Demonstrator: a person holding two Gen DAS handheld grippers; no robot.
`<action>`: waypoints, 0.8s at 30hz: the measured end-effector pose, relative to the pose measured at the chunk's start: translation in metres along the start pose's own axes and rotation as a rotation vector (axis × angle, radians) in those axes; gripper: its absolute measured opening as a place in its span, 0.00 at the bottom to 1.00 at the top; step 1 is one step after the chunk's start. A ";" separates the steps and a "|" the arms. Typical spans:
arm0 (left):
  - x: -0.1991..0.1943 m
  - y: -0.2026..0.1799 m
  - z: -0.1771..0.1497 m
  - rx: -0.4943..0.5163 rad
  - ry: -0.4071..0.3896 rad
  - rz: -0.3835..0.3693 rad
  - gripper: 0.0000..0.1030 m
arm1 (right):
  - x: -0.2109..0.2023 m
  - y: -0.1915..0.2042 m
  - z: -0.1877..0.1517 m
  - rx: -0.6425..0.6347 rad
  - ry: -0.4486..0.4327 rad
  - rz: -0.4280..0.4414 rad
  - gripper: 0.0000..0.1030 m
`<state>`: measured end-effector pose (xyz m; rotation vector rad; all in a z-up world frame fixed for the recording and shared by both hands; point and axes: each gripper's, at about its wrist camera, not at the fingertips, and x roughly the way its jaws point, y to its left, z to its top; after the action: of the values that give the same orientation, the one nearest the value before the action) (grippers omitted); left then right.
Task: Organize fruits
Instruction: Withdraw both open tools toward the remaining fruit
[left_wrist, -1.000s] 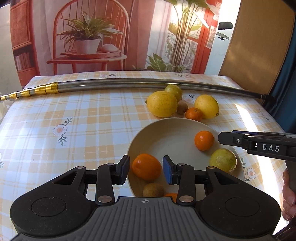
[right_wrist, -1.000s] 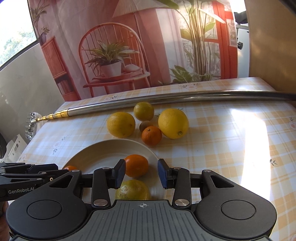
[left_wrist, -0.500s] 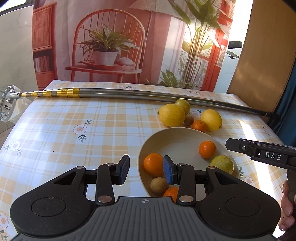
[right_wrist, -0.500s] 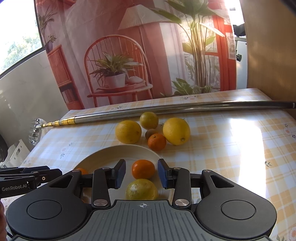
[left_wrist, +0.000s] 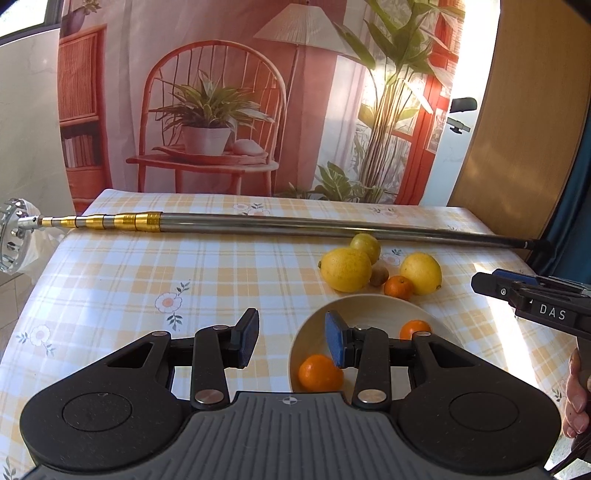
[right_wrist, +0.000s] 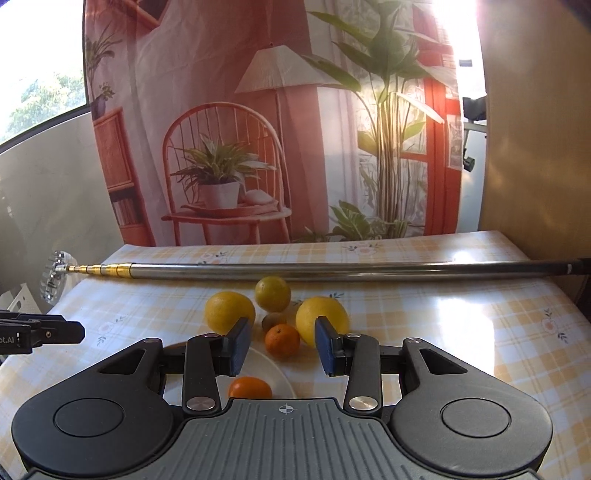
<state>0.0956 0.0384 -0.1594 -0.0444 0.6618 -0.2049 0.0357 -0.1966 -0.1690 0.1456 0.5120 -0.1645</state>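
The counter (left_wrist: 110, 288), covered in a yellow-and-white checked cloth with small flower prints, fills the middle band of both views. A long telescopic metal pole with gold-coloured sections (left_wrist: 258, 223) lies across its far side from left to right of frame. The left tongs (left_wrist: 290, 339) sit at lower centre of the left wrist view, blue pads parted and gripping nothing, with the right pad over the near left rim of the bowl. The right tongs (right_wrist: 279, 345) sit at lower centre of the right wrist view, likewise parted and empty, above the bowl's far edge. The round cream-coloured bowl (left_wrist: 369, 306) stands at lower right of centre in the left view; two orange mandarins show inside it, one at its near left (left_wrist: 319, 373) and one towards its right (left_wrist: 413, 328), the rest of the interior hidden behind the tongs. Just beyond the bowl, on the cloth, lies a cluster of loose fruit: a large yellow lemon on the left (left_wrist: 345, 269), a second yellow lemon on the right (left_wrist: 421, 273), a smaller yellow-green citrus behind (left_wrist: 365, 247), a small orange mandarin (left_wrist: 398, 287) nearest the bowl rim, and a small brown kiwi-like fruit (left_wrist: 379, 275) between the lemons. A person's fingers (left_wrist: 576, 391) show at the right edge.
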 end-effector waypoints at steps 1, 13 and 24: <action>0.001 0.001 0.006 0.004 -0.005 0.002 0.40 | 0.002 -0.004 0.003 0.009 -0.005 -0.002 0.34; 0.026 -0.002 0.066 0.019 -0.003 -0.017 0.40 | 0.032 -0.041 0.023 0.066 -0.009 -0.027 0.36; 0.091 -0.034 0.082 0.057 0.102 -0.092 0.51 | 0.054 -0.063 0.009 0.131 0.034 -0.005 0.63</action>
<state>0.2095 -0.0155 -0.1461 -0.0099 0.7562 -0.3165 0.0743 -0.2657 -0.1945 0.2749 0.5354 -0.2013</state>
